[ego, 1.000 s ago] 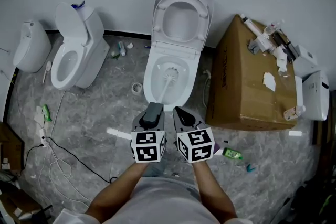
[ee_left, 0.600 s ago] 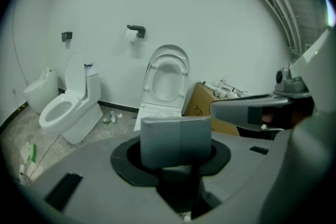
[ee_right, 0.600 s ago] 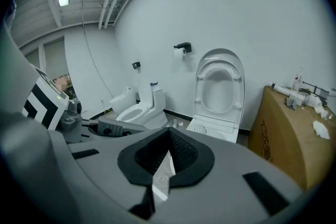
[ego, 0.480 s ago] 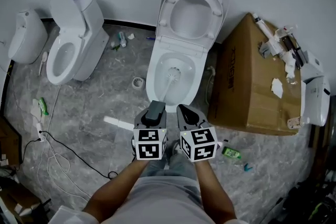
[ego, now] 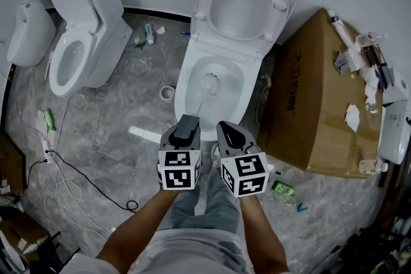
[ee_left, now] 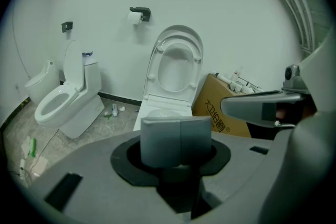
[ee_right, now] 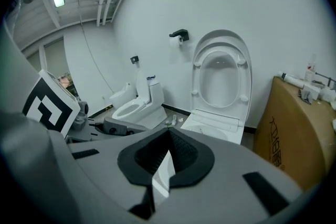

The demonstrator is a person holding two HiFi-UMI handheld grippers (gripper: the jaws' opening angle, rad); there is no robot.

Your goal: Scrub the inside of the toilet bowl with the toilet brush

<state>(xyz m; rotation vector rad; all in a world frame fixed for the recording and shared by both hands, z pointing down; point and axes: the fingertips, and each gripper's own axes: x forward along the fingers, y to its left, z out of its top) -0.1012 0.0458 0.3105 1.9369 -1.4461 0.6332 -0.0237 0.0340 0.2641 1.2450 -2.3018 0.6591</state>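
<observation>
The white toilet point(ego: 185, 83) stands with lid and seat point(ego: 247, 3) raised against the wall. The white toilet brush point(ego: 207, 84) has its head down in the bowl. Its handle slopes back to my left gripper point(ego: 187, 126), which is shut on the handle's end. My right gripper point(ego: 230, 135) hovers just right of it above the bowl's front rim, shut with nothing in it. In the left gripper view the shut jaws point(ee_left: 176, 140) hide the brush, and the toilet point(ee_left: 164, 108) lies straight ahead. The right gripper view shows the toilet point(ee_right: 220, 123) ahead of the right gripper point(ee_right: 163, 165).
A second toilet point(ego: 70, 54) stands to the left. A large cardboard box point(ego: 321, 106) with tools on top sits close on the right. A tape roll point(ego: 167, 92), a cable point(ego: 77, 183) and a green bottle point(ego: 282, 188) lie on the grey floor.
The head view has shifted closer to the toilet, which now looks larger. The brush head sits a little deeper toward the bowl's middle. Both grippers keep their hold and spacing.
</observation>
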